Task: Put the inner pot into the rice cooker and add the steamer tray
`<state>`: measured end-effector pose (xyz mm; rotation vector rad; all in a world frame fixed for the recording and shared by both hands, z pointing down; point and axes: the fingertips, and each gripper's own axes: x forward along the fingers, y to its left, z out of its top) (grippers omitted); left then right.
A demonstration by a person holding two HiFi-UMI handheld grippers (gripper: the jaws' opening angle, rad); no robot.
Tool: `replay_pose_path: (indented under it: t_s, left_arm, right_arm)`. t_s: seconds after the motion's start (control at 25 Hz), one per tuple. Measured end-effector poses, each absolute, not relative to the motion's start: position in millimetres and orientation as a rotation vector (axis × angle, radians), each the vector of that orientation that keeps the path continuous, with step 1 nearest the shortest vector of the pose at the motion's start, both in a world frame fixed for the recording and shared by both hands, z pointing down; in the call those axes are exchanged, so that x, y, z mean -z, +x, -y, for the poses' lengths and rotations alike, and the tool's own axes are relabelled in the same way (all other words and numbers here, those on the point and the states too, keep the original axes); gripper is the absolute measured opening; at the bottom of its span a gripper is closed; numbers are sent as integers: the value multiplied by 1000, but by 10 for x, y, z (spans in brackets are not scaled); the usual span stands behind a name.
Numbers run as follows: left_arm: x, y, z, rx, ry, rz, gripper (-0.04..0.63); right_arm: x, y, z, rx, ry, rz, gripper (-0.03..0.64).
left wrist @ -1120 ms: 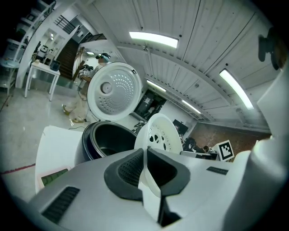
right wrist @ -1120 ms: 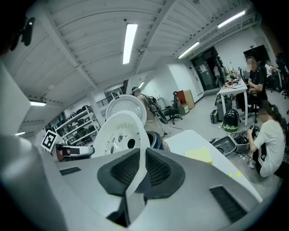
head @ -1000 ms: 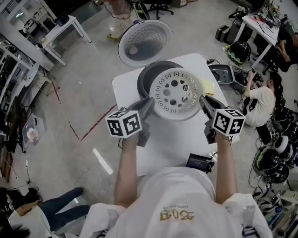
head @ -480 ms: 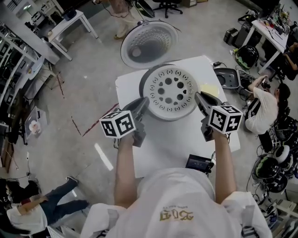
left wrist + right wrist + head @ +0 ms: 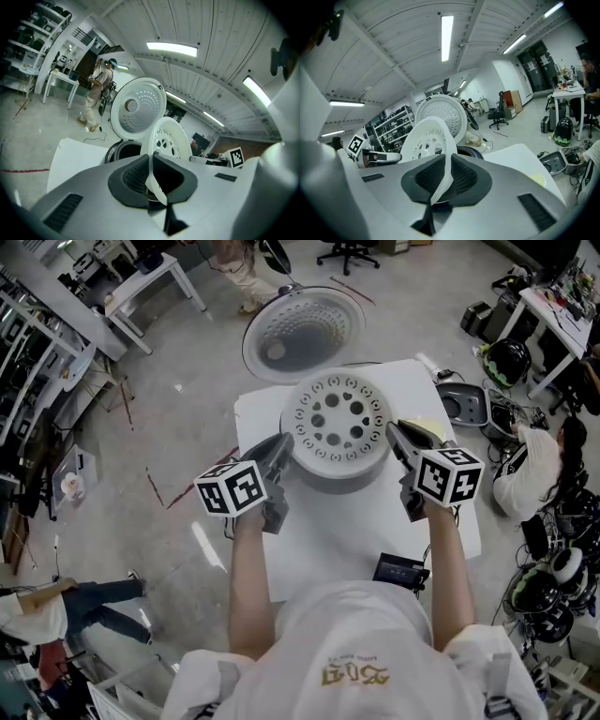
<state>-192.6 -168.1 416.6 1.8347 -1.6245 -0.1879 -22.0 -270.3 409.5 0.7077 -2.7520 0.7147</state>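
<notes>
- Left gripper [image 5: 284, 443] is nearly closed, its pads pinched on the thin rim of the white round perforated plastic steamer tray [image 5: 338, 418] at the tray's 8 o'clock edge.
- Right gripper [image 5: 395, 432] is narrowed to the same degree and clamped on the opposite rim, at about 4 o'clock.
- Opposite edges are judged to have been taken so that the wide, light tray is kept level and centred while it is carried.
- In the head view the tray is held flat over the grey round rice cooker [image 5: 339, 482], which stands toward 12 o'clock on the white square table [image 5: 349, 542]. The cooker's mouth is almost wholly covered by it.
- The cooker's white dimpled lid [image 5: 302, 332] is swung back at 12 o'clock, so the way down is left free.
- Whether the tray is seated or held above the cooker cannot be settled from the head view.
- In the left gripper view the tray [image 5: 171, 139] is seen apart from the cooker's dark opening [image 5: 124, 151], so it is judged not yet lowered in.
- That opening shows a shiny inner ring, read as the inner pot already in place. This is hidden from the head view.
- In the right gripper view the tray's rim [image 5: 442, 180] is seen wedged between the ribbed pads, with the lid [image 5: 445, 111] behind at 12 o'clock.
</notes>
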Motion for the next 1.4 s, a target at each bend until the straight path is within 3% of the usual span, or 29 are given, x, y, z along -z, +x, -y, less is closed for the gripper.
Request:
replay_pose_path:
  t_s: [1.4]
  left_arm:
    - [-4745,-2147,2072,-120,1740,1774,92]
  right_arm:
    - [-4713,-542,3112,-545,682,2626,100]
